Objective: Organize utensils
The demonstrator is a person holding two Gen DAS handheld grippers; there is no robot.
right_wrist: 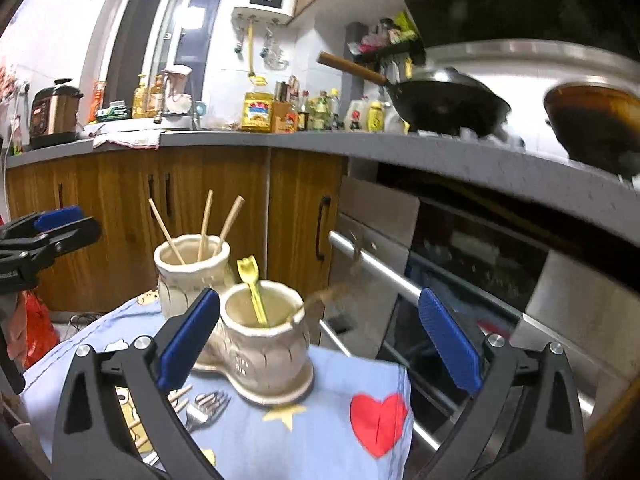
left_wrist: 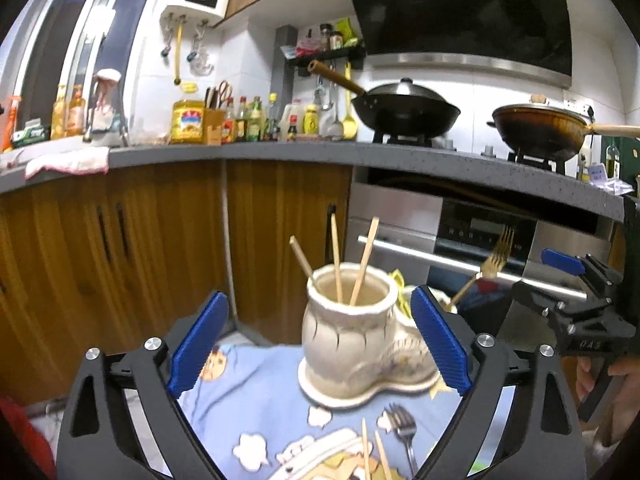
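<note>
left gripper [left_wrist: 318, 350] held wide before chopstick pot [left_wrist: 348, 312] | right gripper [right_wrist: 320, 346] spread wide, nothing held | gold fork [left_wrist: 486, 270], blurred, seemingly leaning in second pot [right_wrist: 266, 340]

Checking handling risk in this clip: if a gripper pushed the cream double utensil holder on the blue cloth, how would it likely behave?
The utensil holder looks like glazed ceramic, so probably heavy, rigid and breakable. Its broad flat base suggests it would slide rather than tip. It sits on a loose cloth, which might bunch or drag along with it, and the chopsticks standing in it could rattle.
</note>
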